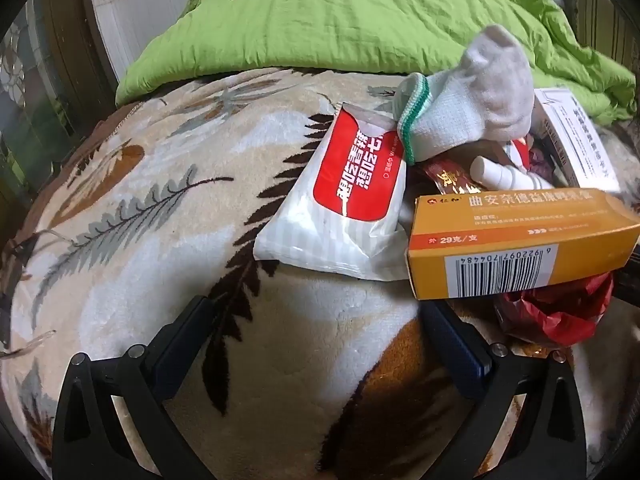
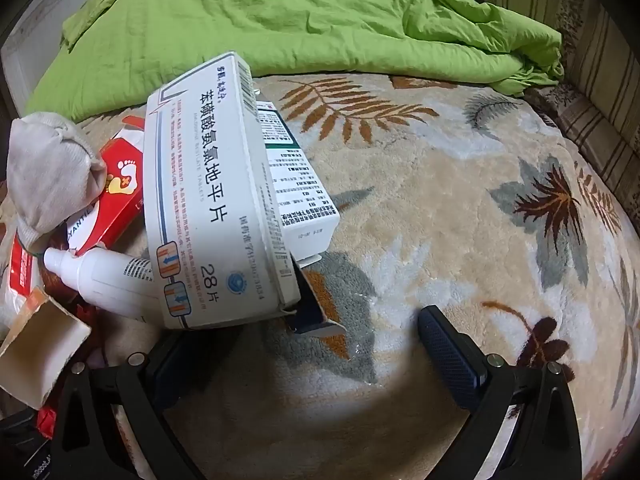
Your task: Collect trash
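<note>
Ahead of my left gripper (image 1: 320, 344), whose jaws stand spread with nothing between them, lies the tissue pack (image 1: 340, 200), soft and slippery; I would pinch its crumpled edge. Just left of my right gripper (image 2: 316, 344), also spread and empty, the white box (image 2: 208, 200) looks light and crushable, best taken across its narrow sides.
</note>
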Demonstrator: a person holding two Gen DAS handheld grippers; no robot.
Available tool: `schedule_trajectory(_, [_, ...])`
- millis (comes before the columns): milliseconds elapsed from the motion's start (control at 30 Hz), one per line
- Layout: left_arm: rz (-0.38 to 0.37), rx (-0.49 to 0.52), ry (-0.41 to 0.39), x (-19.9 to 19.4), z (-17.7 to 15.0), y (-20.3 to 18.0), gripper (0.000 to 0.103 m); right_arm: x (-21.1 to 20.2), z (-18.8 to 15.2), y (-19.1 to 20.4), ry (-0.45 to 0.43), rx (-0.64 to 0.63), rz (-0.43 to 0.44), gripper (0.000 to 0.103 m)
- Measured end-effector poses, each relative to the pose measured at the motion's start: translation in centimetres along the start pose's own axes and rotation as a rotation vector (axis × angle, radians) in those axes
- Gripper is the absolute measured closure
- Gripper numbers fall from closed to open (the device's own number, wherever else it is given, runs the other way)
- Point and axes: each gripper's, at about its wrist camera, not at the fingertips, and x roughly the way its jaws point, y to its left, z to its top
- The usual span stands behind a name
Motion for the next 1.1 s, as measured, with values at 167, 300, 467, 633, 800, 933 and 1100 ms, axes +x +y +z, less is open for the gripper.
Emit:
schedule_trajectory(167, [0.129,0.096,-0.1,-1.9,-1.0,-1.8,0.0,-2.8,-1.5,-0.7,0.0,-0.026,-0.044,0.0])
schedule_trajectory(300, [0.072,0.123,-0.179,-4.9,-3.1,-2.6,0.0,-5.2,-1.5,-0.4,-0.045,-0.082,-0.091,0.0])
schedule_trajectory(467, [-0.022,0.06,-0.254,-10.2,-5.2,-2.7,0.0,-9.6,-3.3,-2.1,-0.183,-0.026,-0.055,0.0])
schedule_trajectory(633, [-0.099,0.024,-0.326,-15.6,-6.4,-1.5,0.0,-14.2,-8.6,-3.0,-0.355,-0.062,-0.083,0.0])
schedule_trajectory(800, [-0.16,-0.035,-0.374,-19.6,-8.1,0.7,0.0,-18.8,-11.8,-3.7,-0.511,-0.024,-0.084,0.0])
schedule_trajectory(933, [-0.127,-0.035,-0.442,-22.3,-9.1,1.2,0.0,-21.4,-13.6,-4.3,-0.619,0.0,-0.056,0.0])
schedule_trajectory(1100, [-0.131,-0.045,-0.458,-22.9,-9.5,2.2,0.0,-19.8,-13.1,-7.6,-0.477,0.135,0.018,0.0])
